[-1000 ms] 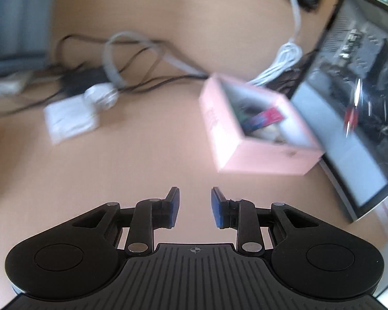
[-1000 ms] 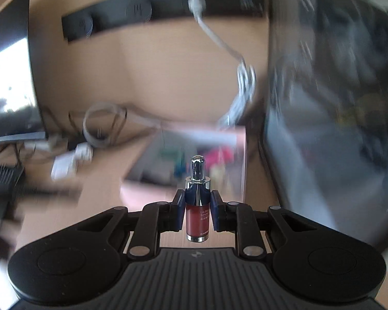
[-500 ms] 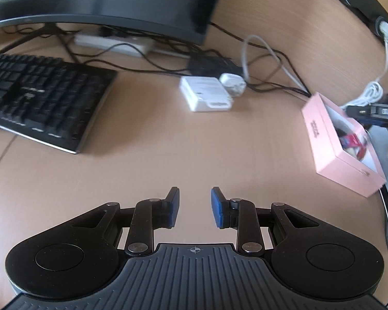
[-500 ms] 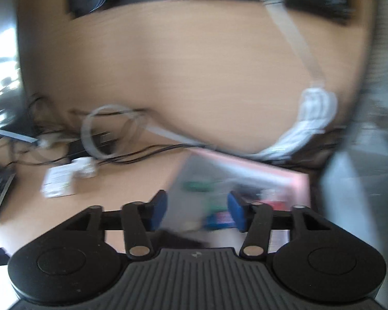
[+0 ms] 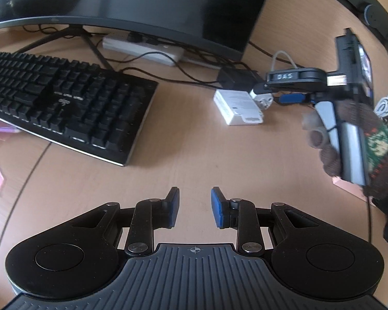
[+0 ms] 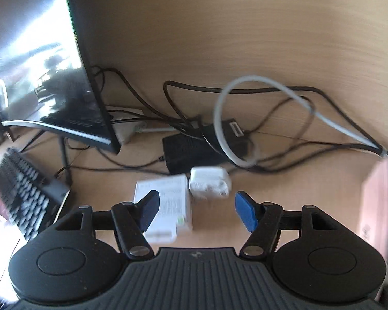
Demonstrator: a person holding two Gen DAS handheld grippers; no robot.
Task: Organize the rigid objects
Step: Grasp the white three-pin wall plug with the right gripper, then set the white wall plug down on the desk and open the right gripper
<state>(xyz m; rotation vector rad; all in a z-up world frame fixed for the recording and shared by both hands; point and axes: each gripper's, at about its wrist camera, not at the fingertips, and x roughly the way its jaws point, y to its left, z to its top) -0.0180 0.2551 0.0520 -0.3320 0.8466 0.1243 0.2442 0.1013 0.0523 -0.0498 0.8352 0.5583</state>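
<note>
Right gripper (image 6: pixel 195 210) is spread wide and empty, with a white box (image 6: pixel 165 206) and charger (image 6: pixel 209 183) just ahead between its fingers. Left gripper (image 5: pixel 192 208) is spread, empty, over bare desk (image 5: pixel 183 155).

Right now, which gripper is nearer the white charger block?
Right. The right gripper hovers open just above the white charger block. The left gripper sits well back from it across bare desk, also open.
</note>
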